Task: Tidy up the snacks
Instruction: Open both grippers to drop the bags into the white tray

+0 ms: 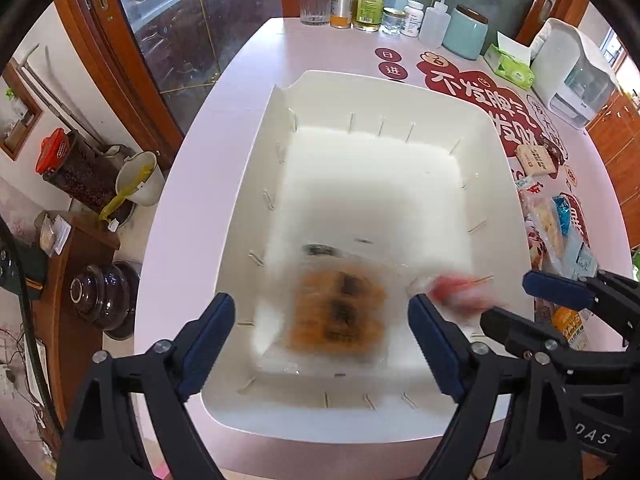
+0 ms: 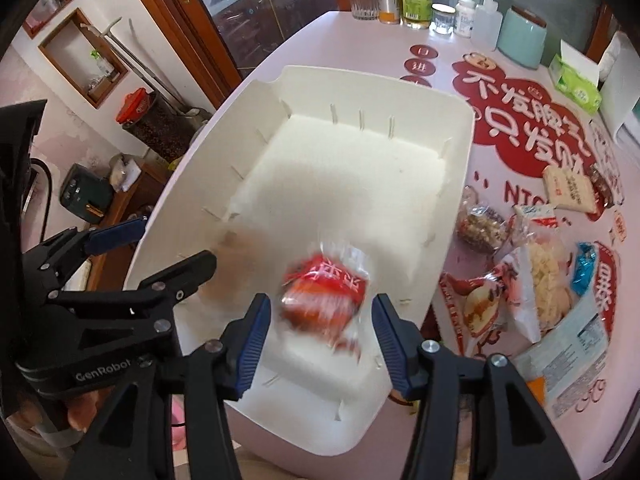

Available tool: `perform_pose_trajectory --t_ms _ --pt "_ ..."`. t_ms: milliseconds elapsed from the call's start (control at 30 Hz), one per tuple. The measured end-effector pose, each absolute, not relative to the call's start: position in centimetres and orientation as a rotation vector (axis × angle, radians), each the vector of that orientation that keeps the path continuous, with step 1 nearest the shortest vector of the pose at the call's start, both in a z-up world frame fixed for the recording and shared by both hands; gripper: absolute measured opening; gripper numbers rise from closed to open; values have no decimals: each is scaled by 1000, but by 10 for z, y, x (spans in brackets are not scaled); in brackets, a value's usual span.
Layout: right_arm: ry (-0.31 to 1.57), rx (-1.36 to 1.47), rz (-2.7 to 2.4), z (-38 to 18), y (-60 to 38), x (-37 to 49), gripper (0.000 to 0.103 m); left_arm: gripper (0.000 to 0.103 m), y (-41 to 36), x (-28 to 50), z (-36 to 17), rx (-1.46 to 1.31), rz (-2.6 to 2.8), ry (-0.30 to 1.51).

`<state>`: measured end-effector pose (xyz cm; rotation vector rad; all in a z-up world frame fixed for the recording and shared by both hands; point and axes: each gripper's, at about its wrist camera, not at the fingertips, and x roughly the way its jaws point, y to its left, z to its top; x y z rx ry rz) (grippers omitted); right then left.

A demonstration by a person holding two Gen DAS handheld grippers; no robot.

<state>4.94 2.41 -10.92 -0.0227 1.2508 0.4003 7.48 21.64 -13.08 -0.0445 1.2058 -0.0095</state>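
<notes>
Snacks lie in two places: some in the white bin [image 1: 496, 148] in the middle of the pink desk [image 1: 240, 80], the rest heaped on the desk just beside the bin's right wall. In the left wrist view an orange-brown packet [image 1: 340, 312] in clear wrap sits in the bin's near part, blurred, between the fingers of the left claw [image 1: 322, 326], which stand wide and well clear of it on both sides. A red packet [image 2: 324, 292] (lettering too smeared to read) shows in the right wrist view over the bin's near right corner, framed by the blue pads of the right claw [image 2: 322, 330]; there is a gap on each side, so the pads do not press on it, and the blur leaves it unclear whether it rests on the bin floor. Both claws point steeply down into the bin, side by side, the right one reaching in over the bin's right rim. On the desk to the right are a bag of pale chips [image 2: 548, 276], a blue wrapper [image 2: 586, 268], a clear pack of mixed nuts [image 2: 482, 224] and a cream-coloured box [image 2: 568, 190]. Along the far edge stand a glass tumbler [image 1: 315, 8], bottles, a mint-green canister [image 1: 466, 32] and a green tissue pack [image 1: 510, 66].
</notes>
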Motion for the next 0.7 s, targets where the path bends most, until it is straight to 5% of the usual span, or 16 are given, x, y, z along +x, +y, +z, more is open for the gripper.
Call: perform_pose_trajectory --t_ms 167,700 --pt "1242 -16 377 -108 19 46 70 101 222 73 -130 -59 9 1192" --pt "1228 -8 362 -100 5 27 72 102 208 58 -130 -92 -11 1237"
